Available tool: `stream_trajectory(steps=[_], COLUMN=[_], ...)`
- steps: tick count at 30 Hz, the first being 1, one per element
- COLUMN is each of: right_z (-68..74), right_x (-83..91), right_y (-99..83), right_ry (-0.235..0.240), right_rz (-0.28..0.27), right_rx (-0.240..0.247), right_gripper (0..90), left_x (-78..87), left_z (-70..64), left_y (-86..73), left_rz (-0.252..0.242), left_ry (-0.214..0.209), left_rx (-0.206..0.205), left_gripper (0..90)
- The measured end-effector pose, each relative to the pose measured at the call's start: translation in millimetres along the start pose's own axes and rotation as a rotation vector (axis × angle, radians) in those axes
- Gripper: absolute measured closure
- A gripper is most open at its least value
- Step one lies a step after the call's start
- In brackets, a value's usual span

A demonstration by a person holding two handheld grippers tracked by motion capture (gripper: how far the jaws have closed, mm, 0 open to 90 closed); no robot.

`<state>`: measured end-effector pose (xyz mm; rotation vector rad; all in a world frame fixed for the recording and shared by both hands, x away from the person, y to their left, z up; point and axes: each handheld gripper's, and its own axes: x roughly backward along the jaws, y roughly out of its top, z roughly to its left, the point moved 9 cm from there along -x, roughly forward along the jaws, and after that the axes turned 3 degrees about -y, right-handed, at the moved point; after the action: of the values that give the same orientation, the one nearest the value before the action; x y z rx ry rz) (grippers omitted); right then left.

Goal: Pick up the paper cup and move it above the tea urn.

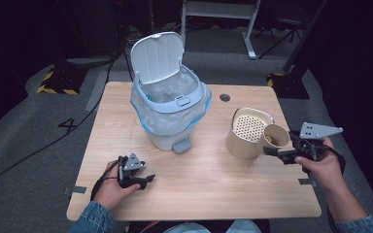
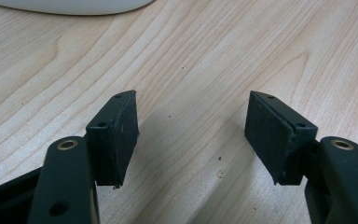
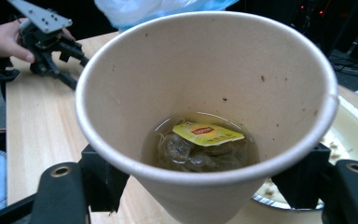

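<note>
At the left of the desk (image 1: 199,184) the left gripper (image 1: 143,180) rests low on the wood, the person's left hand (image 1: 110,189) curled round its handle and lying on the surface; in the left gripper view its jaws stand wide with nothing but bare grain between them. Behind it, toward the middle, stands a pedal bin (image 1: 171,104) with its lid tipped up and a clear liner folded over the rim. Further right is a beige strainer pot (image 1: 245,133) with a perforated insert. Tilted against the pot's mouth is a paper cup (image 1: 275,137), clamped by its sides in the jaws of the right gripper (image 1: 278,154); the right gripper view looks into the cup (image 3: 205,102) and shows a little tea and a used teabag (image 3: 200,147) with a yellow tag at the bottom. The step in hand looks to be pouring the cup out over the strainer, so the tilt should grow slowly with the rim kept over the perforated insert, letting the liquid run first and the bag slide after, without squeezing so hard that the thin wall buckles. The right hand (image 1: 320,167) holds its gripper level, wrist rolled inward, forearm coming in from the lower right.
</note>
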<state>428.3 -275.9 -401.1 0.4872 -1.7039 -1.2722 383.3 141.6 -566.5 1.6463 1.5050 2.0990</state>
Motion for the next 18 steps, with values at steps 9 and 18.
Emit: stream_trajectory(steps=[9, 18], right_z=[-19.5, -45.3], right_x=[-2.6, -9.6], right_y=[21.9, 34.7], right_ry=[-0.021, -0.045], right_rz=[0.003, 0.008], right_rx=[0.026, 0.026], right_gripper=[29.9, 29.8], left_x=[-0.4, -0.3], left_z=[0.1, 0.6], left_y=[0.4, 0.5], left_rz=[-0.002, -0.002], left_ry=[-0.008, -0.008], left_rx=[0.008, 0.009], left_gripper=[35.2, 35.2])
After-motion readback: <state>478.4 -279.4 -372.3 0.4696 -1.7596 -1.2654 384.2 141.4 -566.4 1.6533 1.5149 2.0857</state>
